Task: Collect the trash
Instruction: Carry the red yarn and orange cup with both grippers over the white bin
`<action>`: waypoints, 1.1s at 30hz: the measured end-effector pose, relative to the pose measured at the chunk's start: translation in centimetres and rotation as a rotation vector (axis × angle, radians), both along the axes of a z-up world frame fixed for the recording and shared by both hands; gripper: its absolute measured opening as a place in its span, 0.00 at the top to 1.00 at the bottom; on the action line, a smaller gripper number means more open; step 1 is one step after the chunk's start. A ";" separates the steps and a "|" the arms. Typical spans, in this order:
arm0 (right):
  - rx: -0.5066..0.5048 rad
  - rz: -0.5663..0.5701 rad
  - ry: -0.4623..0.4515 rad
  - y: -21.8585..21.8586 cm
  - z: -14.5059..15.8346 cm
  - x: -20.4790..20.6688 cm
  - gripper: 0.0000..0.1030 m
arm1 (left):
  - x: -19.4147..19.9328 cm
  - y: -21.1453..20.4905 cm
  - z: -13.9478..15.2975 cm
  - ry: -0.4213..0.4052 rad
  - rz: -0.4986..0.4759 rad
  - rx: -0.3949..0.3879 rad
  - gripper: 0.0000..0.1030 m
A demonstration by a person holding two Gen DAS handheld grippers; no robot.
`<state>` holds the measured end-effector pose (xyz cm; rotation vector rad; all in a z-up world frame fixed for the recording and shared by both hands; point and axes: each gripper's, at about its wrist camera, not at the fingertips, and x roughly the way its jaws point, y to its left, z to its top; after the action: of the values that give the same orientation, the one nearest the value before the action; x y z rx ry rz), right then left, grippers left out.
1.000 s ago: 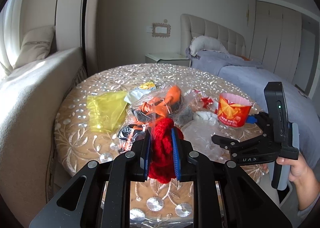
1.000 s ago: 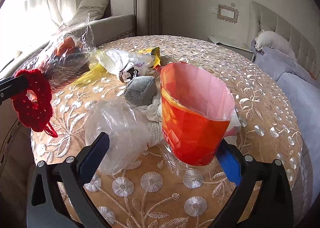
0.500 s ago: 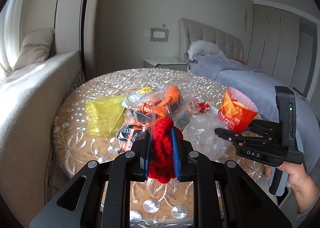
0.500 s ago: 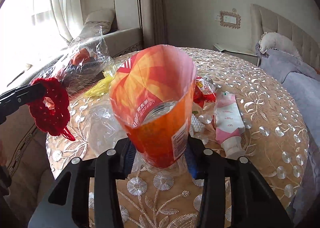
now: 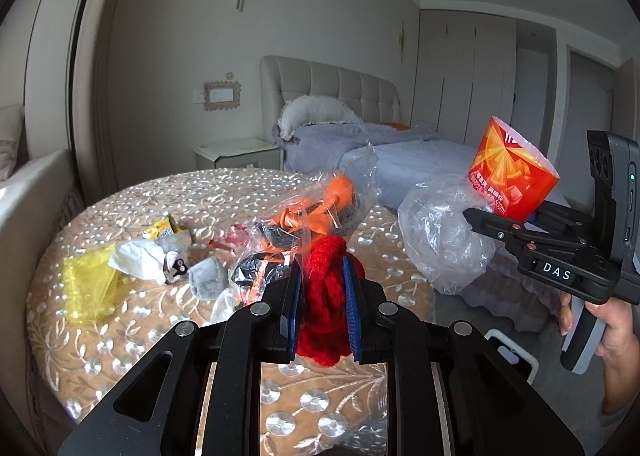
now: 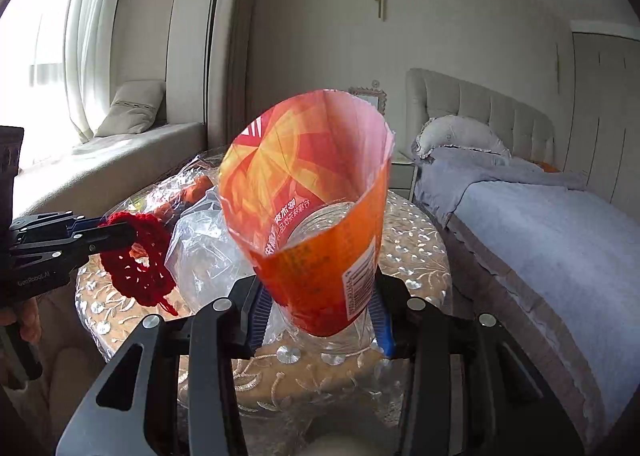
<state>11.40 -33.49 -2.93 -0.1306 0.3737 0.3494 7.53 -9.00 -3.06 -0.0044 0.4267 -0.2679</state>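
My left gripper is shut on a red crocheted piece and a clear bag of orange and black trash, held above the table's near side. My right gripper is shut on a clear plastic bottle with a loose orange label, and a crumpled clear plastic bag hangs beside it. In the left wrist view the right gripper holds the orange-labelled bottle and clear bag up off the table's right edge. The red piece also shows in the right wrist view.
A round embroidered table carries a yellow bag, white crumpled paper, a grey sock, a yellow wrapper and a pink wrapper. A bed stands right, a window bench left.
My right gripper closed on the orange-labelled bottle and lifted it, with the clear bag, up and off the table to the right. My left gripper rose, still holding the red piece and bag.
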 end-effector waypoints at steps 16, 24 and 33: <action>-0.012 -0.476 0.019 -16.5 -4.7 -11.1 0.57 | 1.2 -20.2 -4.8 0.071 -0.479 0.044 0.82; 0.010 -0.602 0.087 -21.8 -7.8 -13.3 0.57 | 1.6 -28.7 -10.3 0.168 -0.626 0.061 0.82; -0.011 -0.684 0.141 -24.8 -14.2 -12.7 0.57 | 2.9 -34.5 -18.1 0.316 -0.744 0.128 0.82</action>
<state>-1.30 -58.31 -17.15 0.0161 0.5343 -0.3207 10.42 -43.52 -21.19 0.2442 0.7512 -0.9799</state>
